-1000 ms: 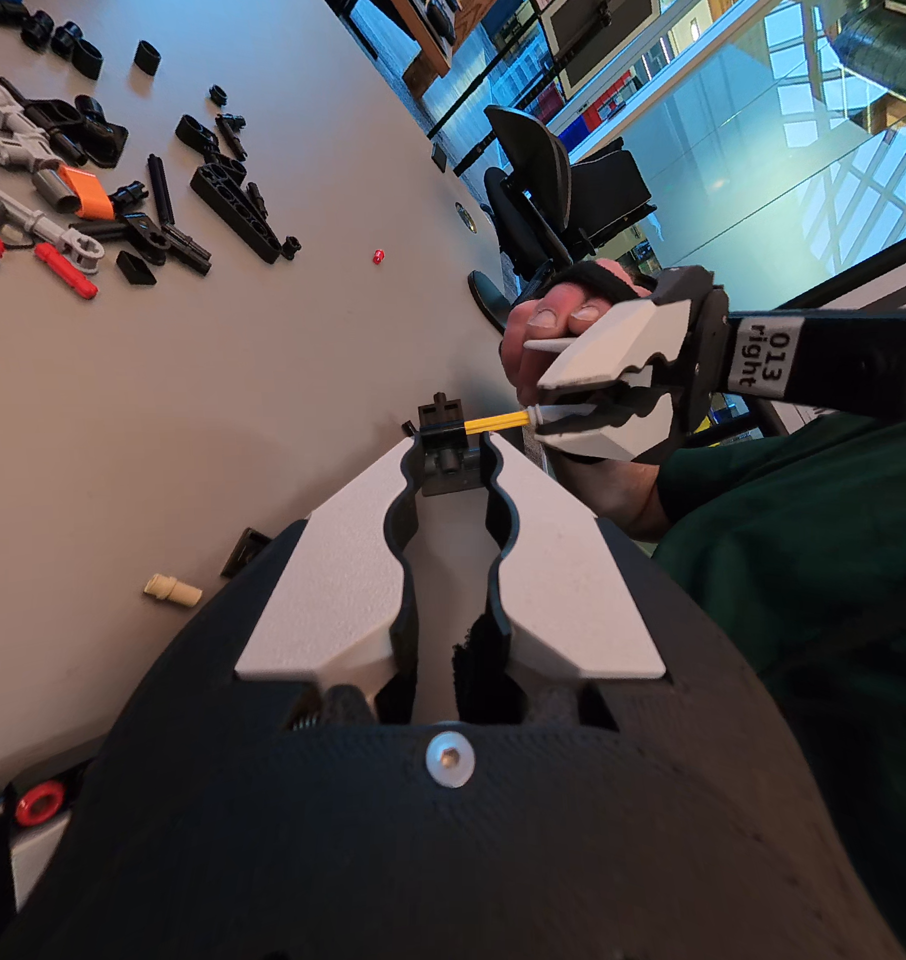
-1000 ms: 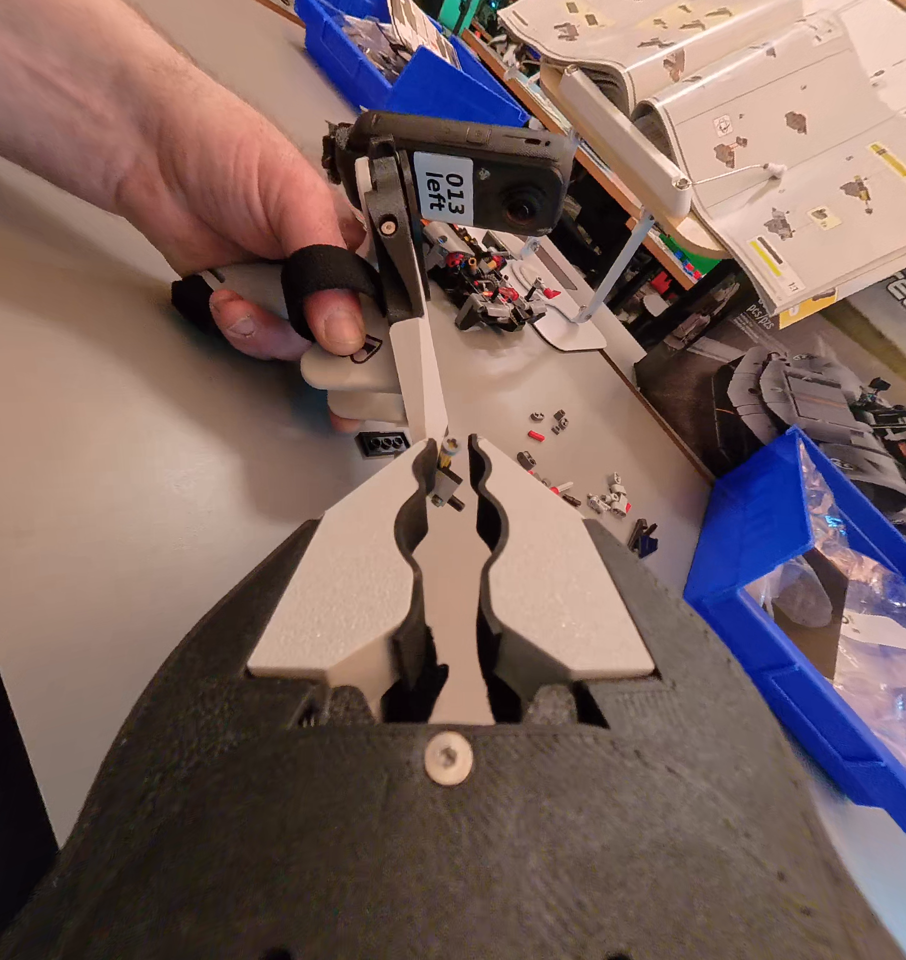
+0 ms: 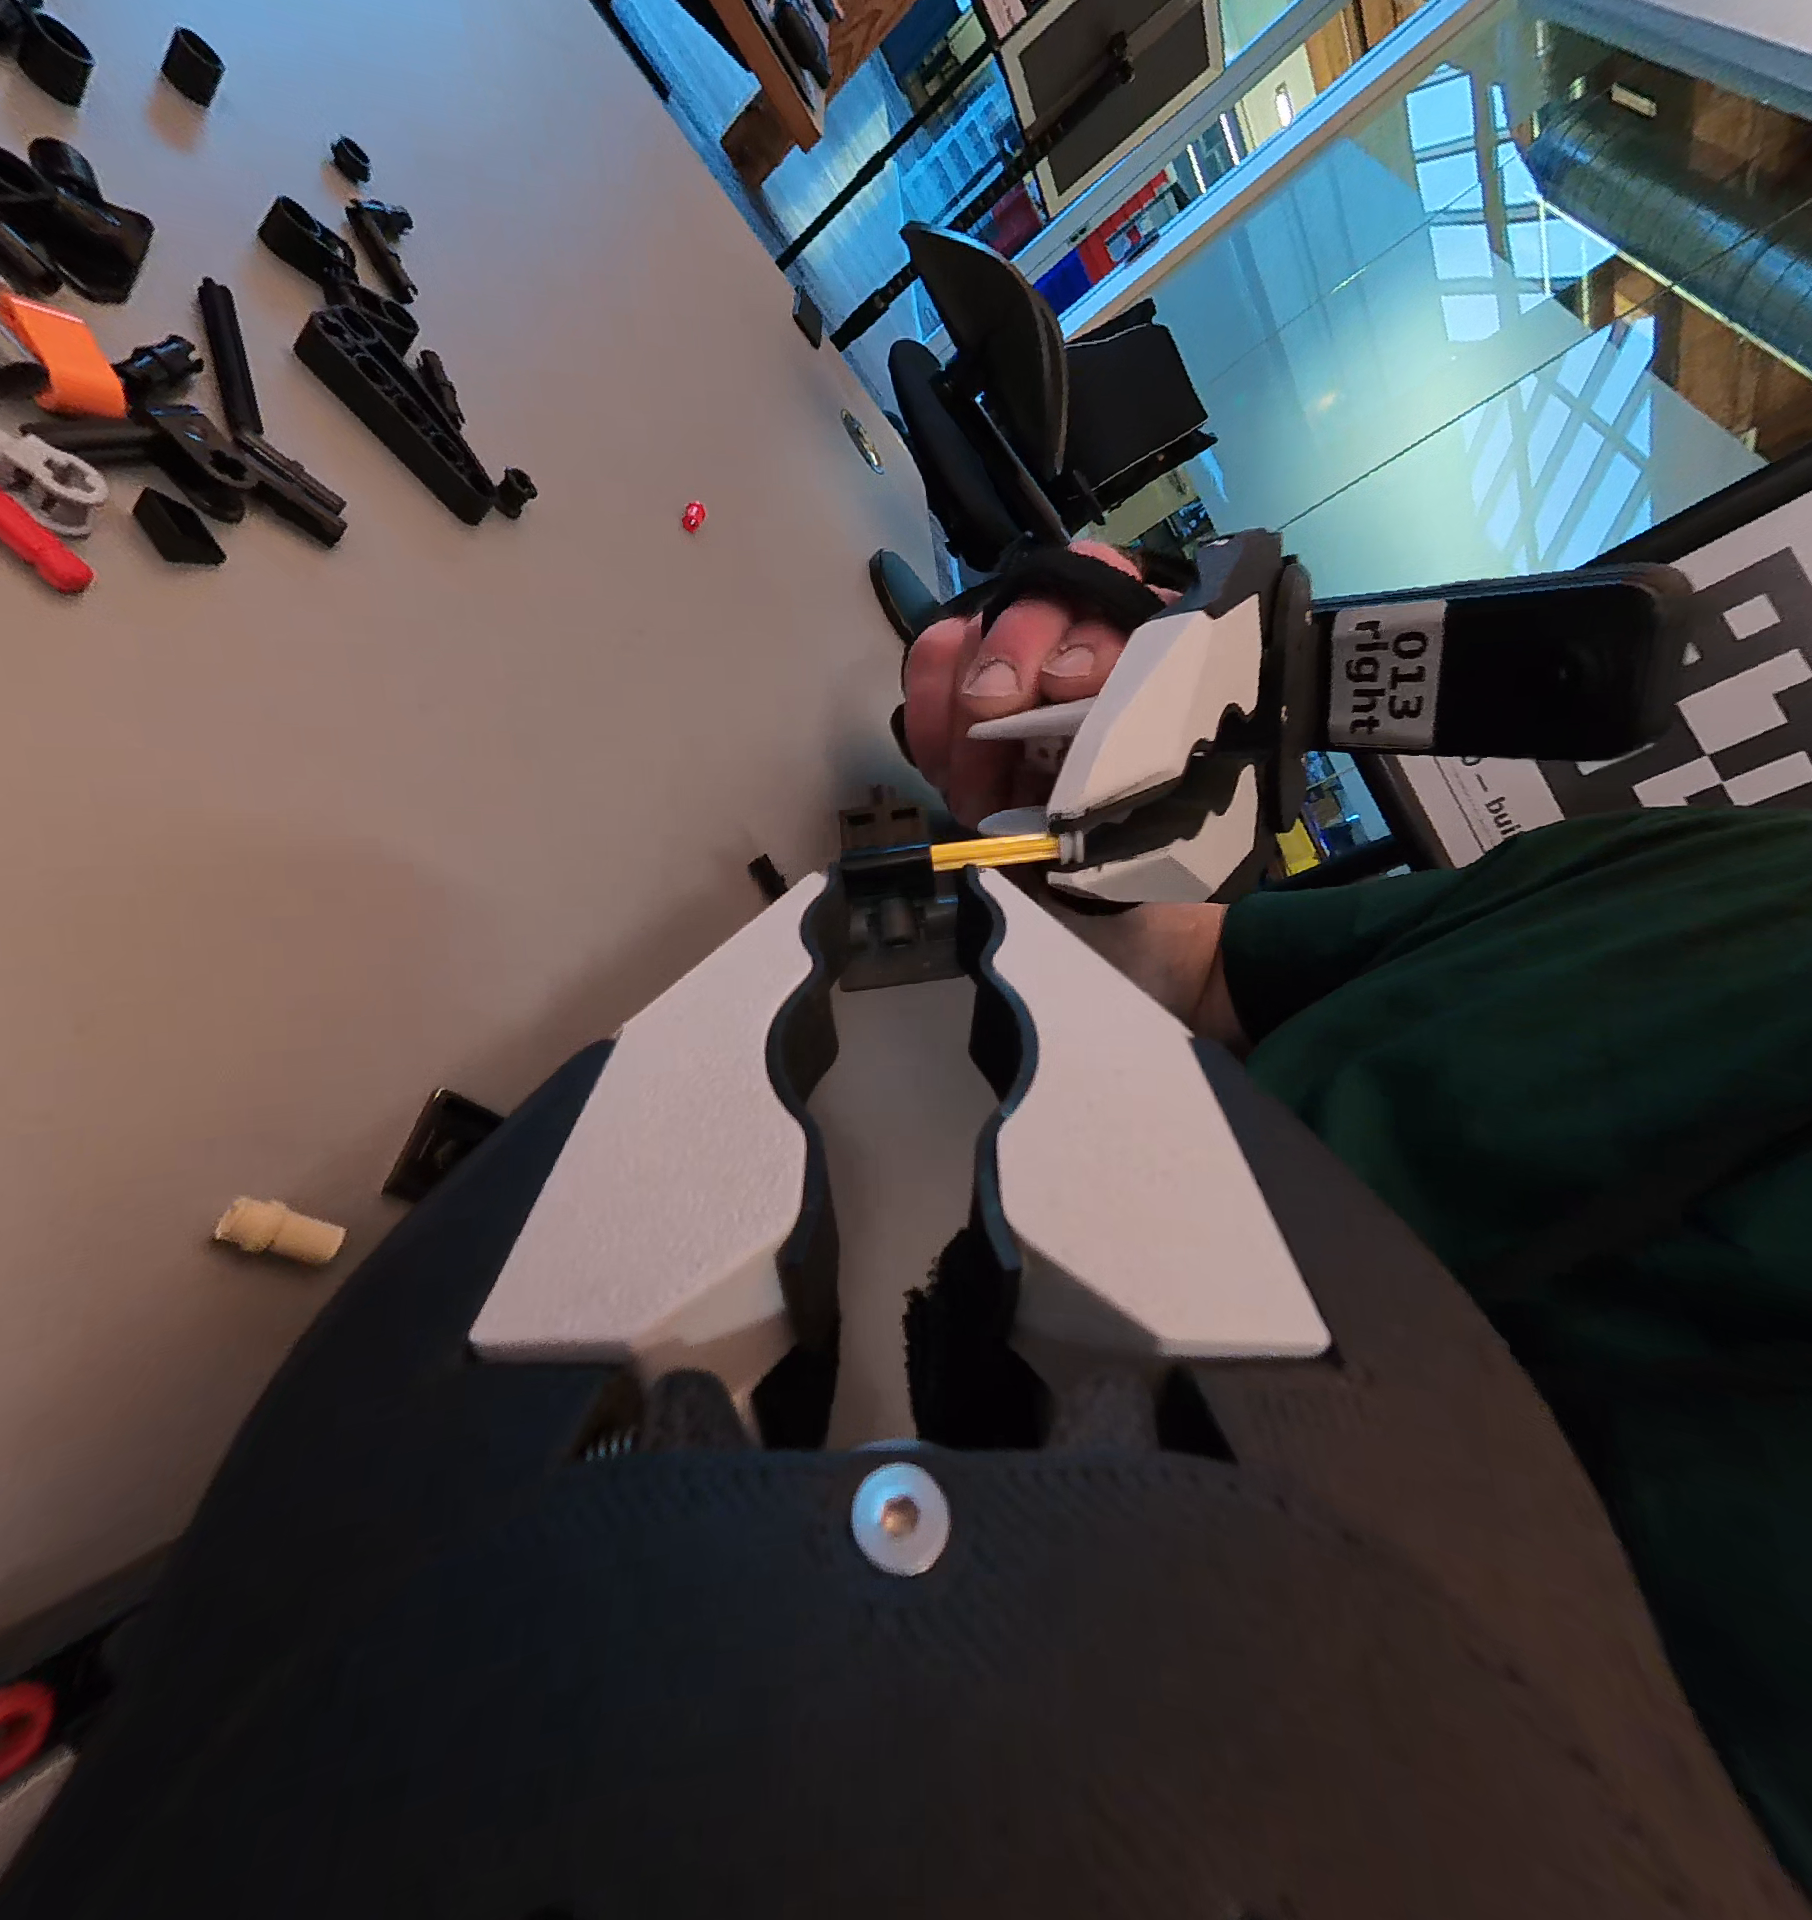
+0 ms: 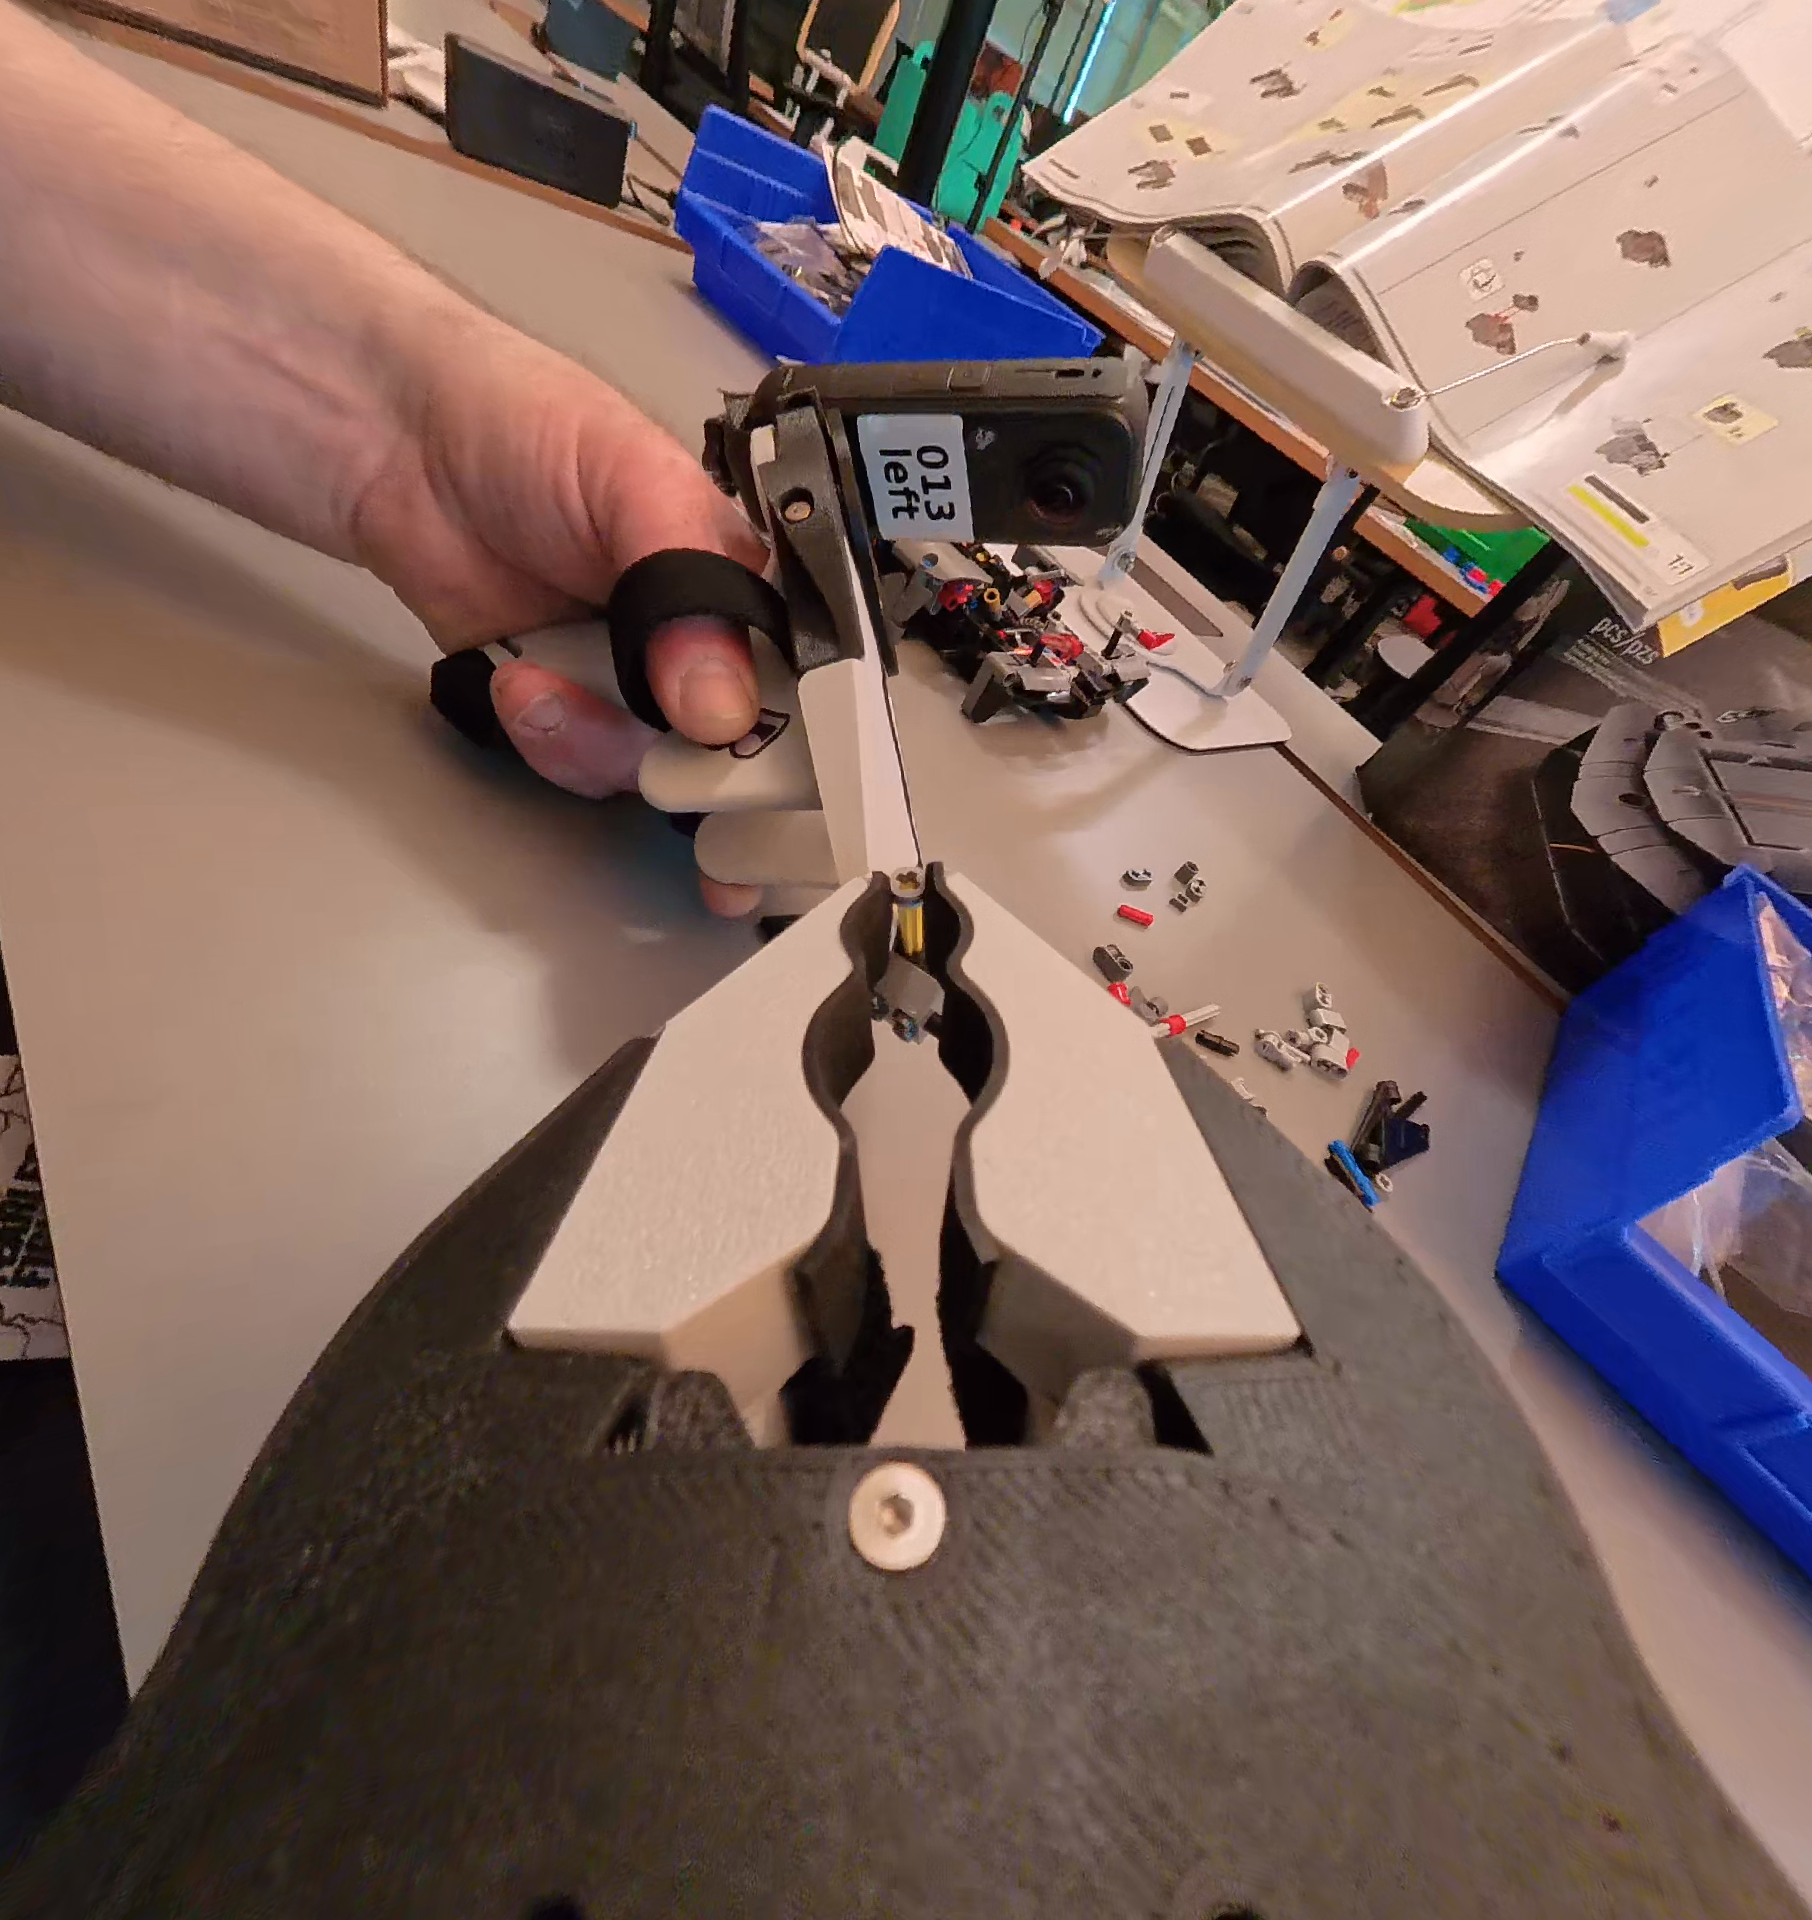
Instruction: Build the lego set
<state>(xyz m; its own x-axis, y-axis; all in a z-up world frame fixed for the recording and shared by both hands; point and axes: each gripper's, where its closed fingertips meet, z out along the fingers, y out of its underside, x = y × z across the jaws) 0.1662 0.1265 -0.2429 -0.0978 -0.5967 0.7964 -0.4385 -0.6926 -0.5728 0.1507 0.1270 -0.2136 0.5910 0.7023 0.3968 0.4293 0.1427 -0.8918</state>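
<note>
The left gripper (image 3: 891, 914) is clamping a small dark grey connector (image 3: 886, 925) between its fingertips, held above the grey table (image 3: 362, 831). The right gripper (image 4: 907, 904) is pinching a yellow axle (image 3: 990, 852) whose far end is sitting in that connector; in the right wrist view the axle (image 4: 910, 925) is running along the fingers. Each gripper's camera is wearing a white printed sticker (image 4: 907, 478). Loose black, grey and red pieces (image 3: 258, 416) are lying well apart on the table, with blue bins (image 4: 1660, 1195) and an open instruction booklet (image 4: 1504, 260) beyond, its print too small to read.
</note>
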